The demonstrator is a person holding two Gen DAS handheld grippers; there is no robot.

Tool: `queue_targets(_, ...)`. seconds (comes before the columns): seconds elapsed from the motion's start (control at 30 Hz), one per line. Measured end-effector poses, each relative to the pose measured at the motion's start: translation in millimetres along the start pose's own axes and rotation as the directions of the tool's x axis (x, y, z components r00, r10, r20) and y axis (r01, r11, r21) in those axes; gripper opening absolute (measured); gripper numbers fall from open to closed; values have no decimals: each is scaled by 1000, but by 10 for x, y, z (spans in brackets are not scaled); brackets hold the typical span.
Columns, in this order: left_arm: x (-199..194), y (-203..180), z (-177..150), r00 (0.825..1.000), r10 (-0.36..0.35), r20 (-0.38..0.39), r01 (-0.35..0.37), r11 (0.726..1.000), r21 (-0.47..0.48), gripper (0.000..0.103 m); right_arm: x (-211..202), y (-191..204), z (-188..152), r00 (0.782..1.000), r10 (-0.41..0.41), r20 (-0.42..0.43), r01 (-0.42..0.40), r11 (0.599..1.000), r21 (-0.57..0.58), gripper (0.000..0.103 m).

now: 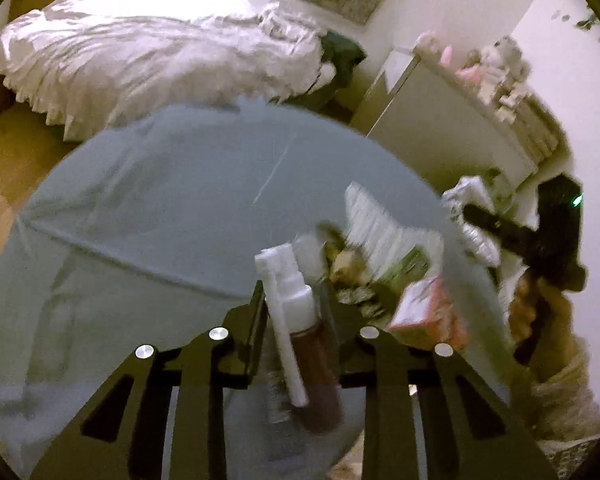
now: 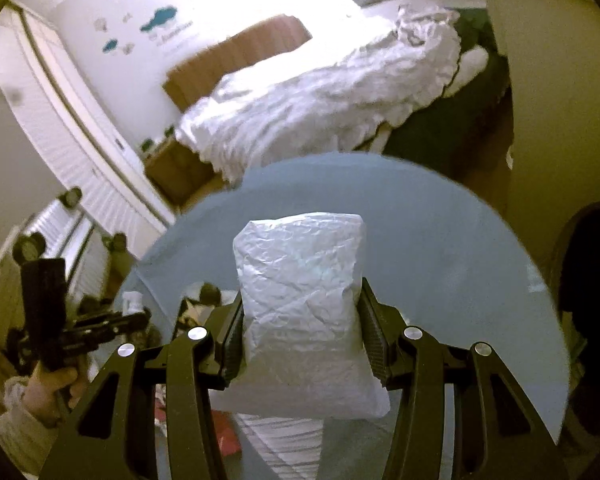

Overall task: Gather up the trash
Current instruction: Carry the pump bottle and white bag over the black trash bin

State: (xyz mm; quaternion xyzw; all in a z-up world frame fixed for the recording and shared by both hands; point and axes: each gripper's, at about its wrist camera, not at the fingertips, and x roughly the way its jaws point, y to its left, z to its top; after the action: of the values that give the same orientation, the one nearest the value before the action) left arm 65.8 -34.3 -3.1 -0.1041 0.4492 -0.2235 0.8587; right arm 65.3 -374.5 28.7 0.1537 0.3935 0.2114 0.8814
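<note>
My left gripper (image 1: 292,300) is shut on a brown spray bottle (image 1: 300,344) with a white nozzle, held above a large blue-grey trash bag (image 1: 160,208). Trash lies in the bag's opening: a white ribbed wrapper (image 1: 376,224), a pink carton (image 1: 428,312) and scraps. My right gripper (image 2: 300,320) is shut on a crumpled white paper packet (image 2: 304,300), held over the same bag (image 2: 440,232). The right gripper (image 1: 540,236) also shows at the right of the left wrist view. The left gripper (image 2: 80,328) shows at the left of the right wrist view.
A bed with a rumpled white duvet (image 1: 148,52) stands behind the bag. A white cabinet (image 1: 452,120) with soft toys on top stands at the right. White slatted wardrobe doors (image 2: 60,152) are at the left of the right wrist view.
</note>
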Motion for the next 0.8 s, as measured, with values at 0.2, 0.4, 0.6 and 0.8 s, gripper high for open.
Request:
queue_targets(0.2,-78,-468,387,996,-68,55,64,995,80,22,-415,-355,118,991,-43,125,37,998,53,50)
queue_targets(0.4,246,-1352,752,979,-200,34,189,959,211,22,-961,-1087,50,948,-181,261,128,970,208,50)
queue_targets(0.6,829,-2271,982,946,-322,-51,321,894,313,22,-1386,-1958,-207,873,-376,310,235,882,410,50)
queue_targets(0.8,1544,-2879,974,920,-357,-161,391,865,314,22,-1493,-2468,-368,838,-460,293,278,822,497,50)
